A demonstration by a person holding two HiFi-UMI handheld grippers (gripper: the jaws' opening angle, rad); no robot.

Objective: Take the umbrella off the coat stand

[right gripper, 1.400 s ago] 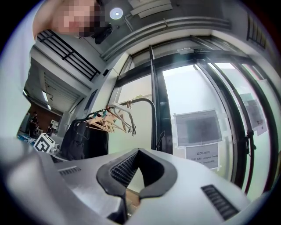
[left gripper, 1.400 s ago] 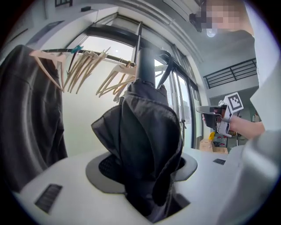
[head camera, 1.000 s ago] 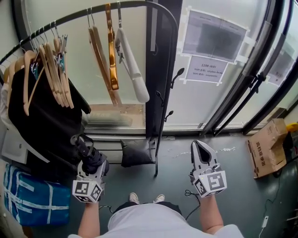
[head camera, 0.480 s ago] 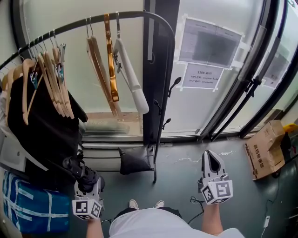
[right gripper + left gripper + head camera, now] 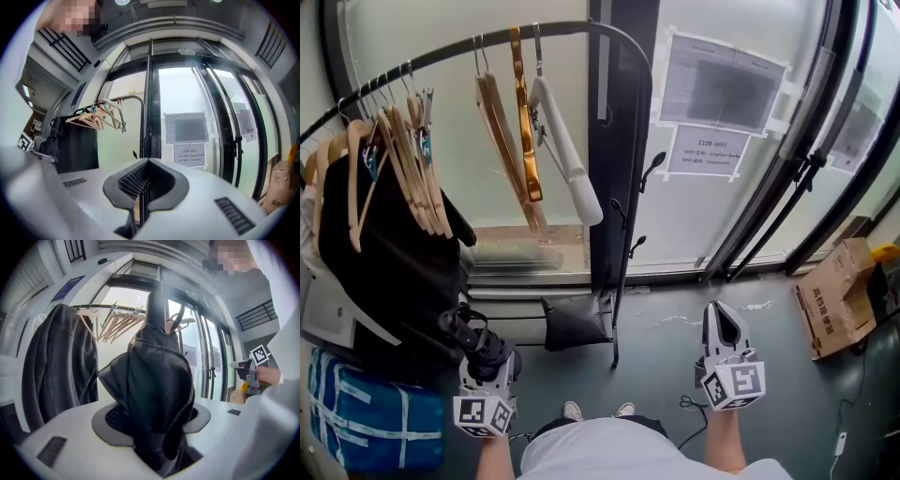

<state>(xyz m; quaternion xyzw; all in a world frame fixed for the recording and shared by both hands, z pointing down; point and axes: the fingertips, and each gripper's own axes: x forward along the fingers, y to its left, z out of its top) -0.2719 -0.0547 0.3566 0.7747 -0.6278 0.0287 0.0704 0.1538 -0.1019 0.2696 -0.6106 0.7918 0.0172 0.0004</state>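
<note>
One umbrella [image 5: 157,376] sits clamped in left gripper [image 5: 152,416] fingers; right gripper [image 5: 147,165] fingers touch, empty.

A cardboard box [image 5: 839,300], a blue bag [image 5: 370,422] and a small dark bag [image 5: 577,321] are laid on the grey floor [image 5: 675,375], where a black rack [image 5: 581,28] hung with hangers [image 5: 412,159] is stood.

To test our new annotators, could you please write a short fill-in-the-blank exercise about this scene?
1. The left gripper is shut on a folded ____ umbrella.
2. The right gripper has its jaws together, holding ____.
3. Below the hanging black jacket sits a ____ bag.
Missing words: black; nothing; blue.
</note>
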